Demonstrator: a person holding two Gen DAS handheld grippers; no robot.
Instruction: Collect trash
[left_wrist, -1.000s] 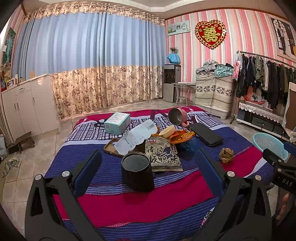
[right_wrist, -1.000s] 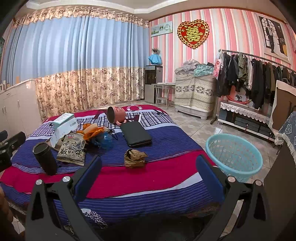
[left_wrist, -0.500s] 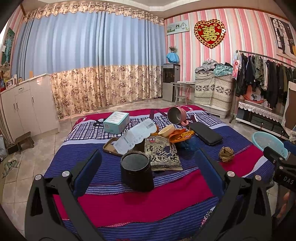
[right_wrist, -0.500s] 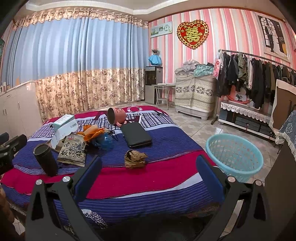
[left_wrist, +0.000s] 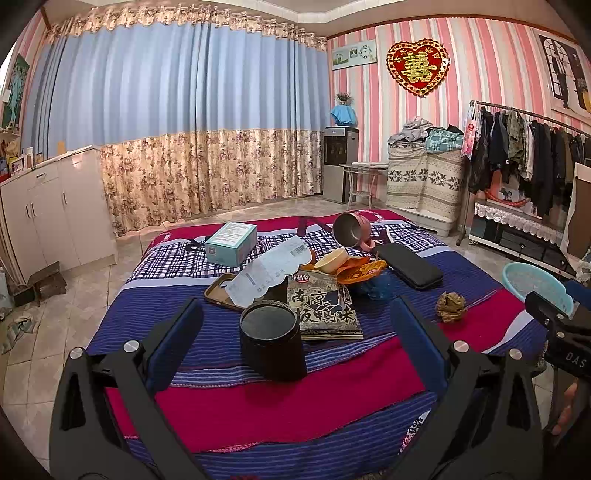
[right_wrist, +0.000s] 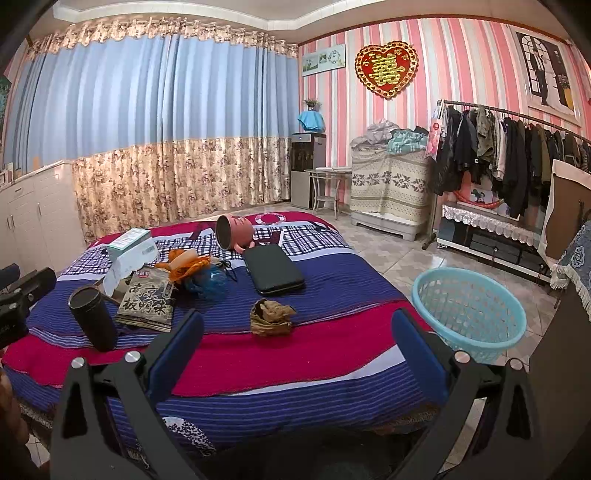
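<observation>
A striped bed holds clutter. A crumpled brown paper wad lies near the front, also in the left wrist view. An orange wrapper, a dark food packet, a white receipt and a blue plastic scrap lie mid-bed. A light blue basket stands on the floor right of the bed. My left gripper is open and empty, just short of a black cup. My right gripper is open and empty, short of the wad.
A pink mug on its side, a black case, a teal box and a phone case lie on the bed. A clothes rack stands at right, white cabinets at left.
Both views have shifted very slightly; the bed and its items sit a touch nearer. Both grippers stay open and empty.
</observation>
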